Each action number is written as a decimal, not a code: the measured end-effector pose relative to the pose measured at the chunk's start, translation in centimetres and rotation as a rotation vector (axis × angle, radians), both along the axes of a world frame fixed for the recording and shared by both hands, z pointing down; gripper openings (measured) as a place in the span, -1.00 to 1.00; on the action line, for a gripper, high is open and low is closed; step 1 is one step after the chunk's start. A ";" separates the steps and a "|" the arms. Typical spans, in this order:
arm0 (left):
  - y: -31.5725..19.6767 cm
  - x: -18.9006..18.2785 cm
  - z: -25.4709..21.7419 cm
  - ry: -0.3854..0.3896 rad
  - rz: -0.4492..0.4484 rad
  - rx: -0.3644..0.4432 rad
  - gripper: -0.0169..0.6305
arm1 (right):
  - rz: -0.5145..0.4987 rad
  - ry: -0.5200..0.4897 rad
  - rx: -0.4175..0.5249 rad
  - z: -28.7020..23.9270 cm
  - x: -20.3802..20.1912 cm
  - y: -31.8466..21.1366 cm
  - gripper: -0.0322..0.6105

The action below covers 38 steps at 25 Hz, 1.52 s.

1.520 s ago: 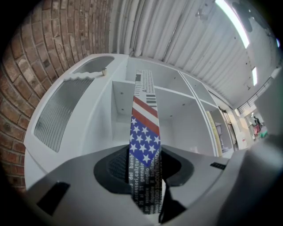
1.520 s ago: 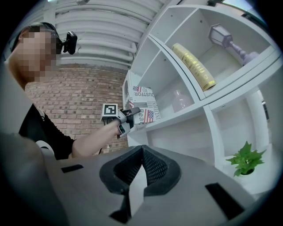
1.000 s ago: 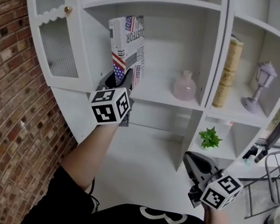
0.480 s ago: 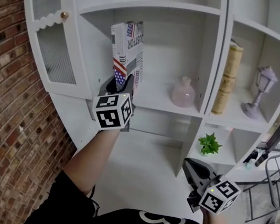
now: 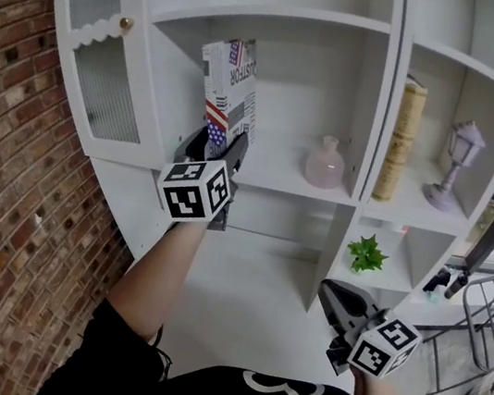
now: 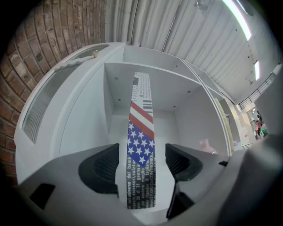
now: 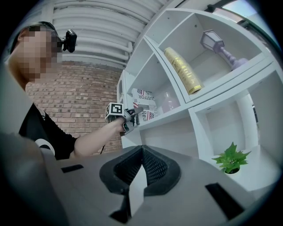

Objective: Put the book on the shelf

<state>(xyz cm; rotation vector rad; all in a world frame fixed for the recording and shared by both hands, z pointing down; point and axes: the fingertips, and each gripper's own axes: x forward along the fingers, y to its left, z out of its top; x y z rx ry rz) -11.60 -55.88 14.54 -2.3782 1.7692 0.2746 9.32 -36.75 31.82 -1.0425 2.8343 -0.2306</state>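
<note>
- White shelf unit [image 5: 279, 177] fills the head view. The book [image 5: 231, 86], with a flag-print cover, stands on end at the left end of the middle shelf board, close to its front edge and tilted a little.
- The left gripper [image 5: 220, 140] sits at the book's lower part with one jaw on each side. The right gripper [image 5: 333, 291] hangs well apart, low down, near the lower compartment that holds the small plant [image 5: 367, 252].
- Further along the same board stands a pink vase [image 5: 325, 165]. The next compartment holds a tan book [image 5: 400, 138] and a small lamp [image 5: 454, 156].
- The book's foot is hidden behind the left gripper here, so I cannot tell whether it rests flat on the board. The unit's right side is cut off.
- In the left gripper view the jaws have just been opening and now stand wide. The book's spine is between the pads [image 6: 104, 165], with a clear gap on the right and at most a light touch on the left. Nothing is gripped.
- Judged from this, the book may tip sideways or forward off the front edge, since nothing props it. A jaw catching the cover on the way back could also drag it out.
- In the right gripper view the jaws are closed together with nothing between them. The book shows small and far off, at the end of the person's outstretched arm [image 7: 93, 137].
</note>
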 end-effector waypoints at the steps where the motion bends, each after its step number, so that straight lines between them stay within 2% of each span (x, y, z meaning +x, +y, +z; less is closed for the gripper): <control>1: 0.4 0.0 0.0 -0.003 0.004 0.002 0.05 | -0.001 0.001 0.001 0.0 0.0 0.2 -0.87; 6: 3.6 -0.1 0.5 0.000 0.053 0.006 0.14 | -0.010 -0.008 0.011 0.2 -0.4 1.8 -0.87; 14: 12.0 1.1 5.7 0.037 0.220 -0.045 0.12 | -0.051 0.016 0.011 2.5 -2.0 4.3 -0.87; 20: 17.3 2.9 10.7 0.082 0.381 -0.170 -0.08 | -0.090 0.022 0.014 3.1 -4.0 6.3 -0.88; 22: 19.1 3.4 12.3 0.067 0.419 -0.200 -0.28 | -0.108 0.018 0.017 3.3 -4.9 6.9 -0.88; 24: 20.9 3.9 14.4 0.051 0.454 -0.247 -0.62 | -0.127 0.020 0.013 3.7 -5.8 7.5 -0.88; 26: 22.6 4.5 16.3 0.055 0.491 -0.288 -0.70 | -0.142 0.027 -0.001 4.4 -6.6 7.9 -0.88; 29: 24.8 5.1 18.6 0.066 0.535 -0.305 -0.93 | -0.161 0.026 -0.018 5.2 -7.4 8.5 -0.88; 35: 28.6 6.4 21.9 0.155 0.623 -0.337 -0.94 | -0.203 -0.010 -0.045 6.7 -8.2 10.0 -0.88; 38: 29.0 6.3 22.6 0.177 0.611 -0.340 -0.94 | -0.205 -0.031 -0.059 7.2 -8.2 10.3 -0.88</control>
